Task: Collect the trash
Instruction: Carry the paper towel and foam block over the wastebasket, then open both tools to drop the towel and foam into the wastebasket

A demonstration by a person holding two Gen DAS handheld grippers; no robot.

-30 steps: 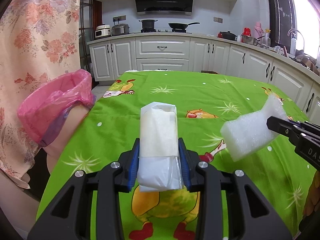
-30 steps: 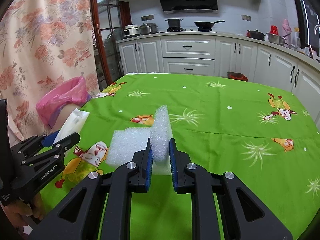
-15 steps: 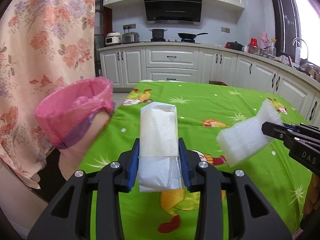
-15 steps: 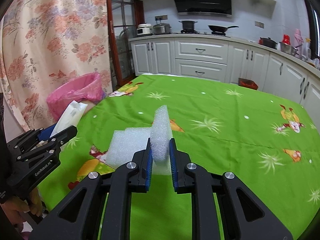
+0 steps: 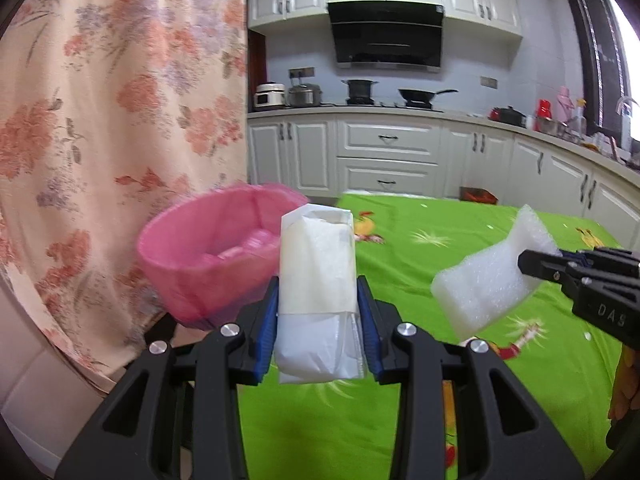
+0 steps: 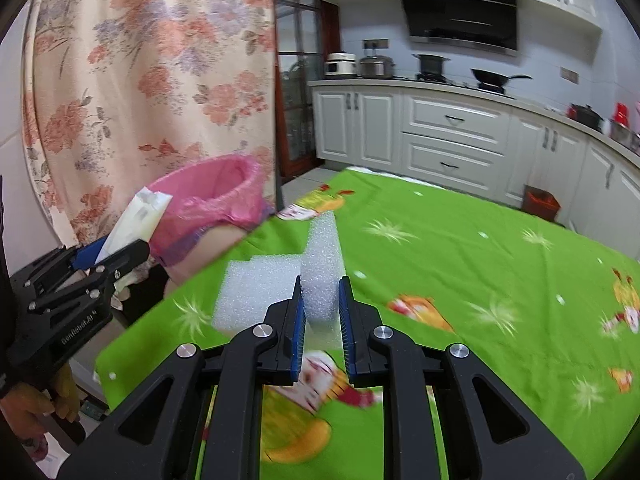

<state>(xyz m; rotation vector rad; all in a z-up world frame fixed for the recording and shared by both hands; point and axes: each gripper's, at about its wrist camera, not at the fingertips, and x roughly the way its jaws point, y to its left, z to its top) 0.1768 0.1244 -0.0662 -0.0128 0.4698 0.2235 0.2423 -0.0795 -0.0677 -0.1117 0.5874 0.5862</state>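
Fingers [image 5: 269, 316] of left gripper [image 5: 316, 316] clenched on flat white paper packet [image 5: 316, 264]; right gripper [image 6: 322, 312] pinching white foam block [image 6: 280, 292]. Both held above green cartoon-print tabletop [image 6: 480, 280], beside pink-lined bin [image 5: 208, 256]. Carrying step; next, reach over rim, then release. Versus a second ago: bin nearer, larger, interior visible.

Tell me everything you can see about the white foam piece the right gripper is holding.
The white foam piece is a soft-looking, open-pored block of packing foam, bent into an L: one flap stands upright, the other juts out to the left. The right gripper is shut on the upright flap, its blue pads pressing both faces. It hangs in the air above the green cartoon-print tablecloth, touching nothing else. From the left wrist view it shows as a thick, rounded slab tilted up to the right.
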